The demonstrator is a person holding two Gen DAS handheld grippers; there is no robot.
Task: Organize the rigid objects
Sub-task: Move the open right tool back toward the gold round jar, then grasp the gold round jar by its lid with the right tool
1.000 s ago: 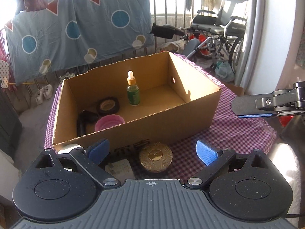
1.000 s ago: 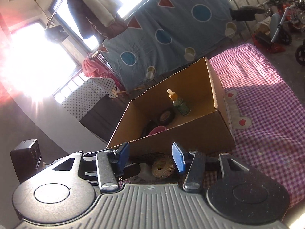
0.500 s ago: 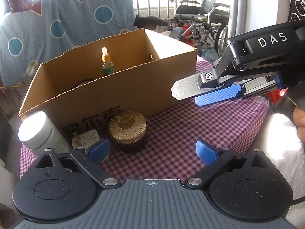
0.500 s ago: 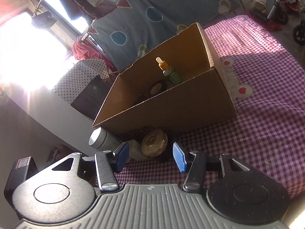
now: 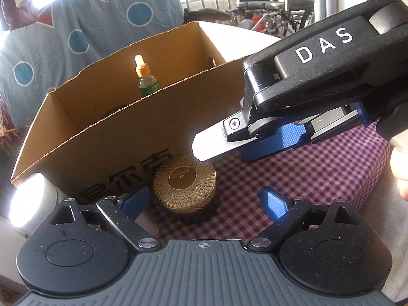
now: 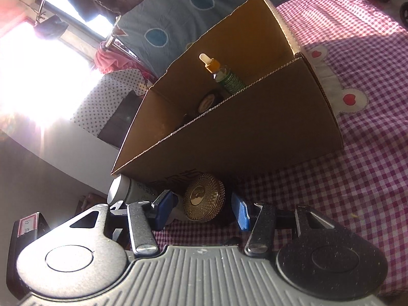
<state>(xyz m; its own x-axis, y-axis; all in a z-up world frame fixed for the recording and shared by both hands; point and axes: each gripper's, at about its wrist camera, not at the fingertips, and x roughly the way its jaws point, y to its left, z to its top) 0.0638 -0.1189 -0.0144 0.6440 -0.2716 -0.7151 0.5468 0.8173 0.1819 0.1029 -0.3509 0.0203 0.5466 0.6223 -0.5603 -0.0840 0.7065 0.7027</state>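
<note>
A lived-in home, probably a sunroom: a quilt point(image 5: 84, 25) is hanging by bright windows point(image 6: 51, 58), wheelchairs point(image 5: 270, 7) are standing behind a gingham-covered table point(image 6: 357, 165).

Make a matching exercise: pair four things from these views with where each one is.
Things:
1. dropper bottle
2. gold-lidded jar
3. white-capped bottle
4. cardboard box

Places:
A. lying at the box's near left corner
B. standing on the checked cloth
C. upright inside the box
D. in front of the box, ahead of both grippers

Pairs: 1-C, 2-D, 3-A, 4-B
</note>
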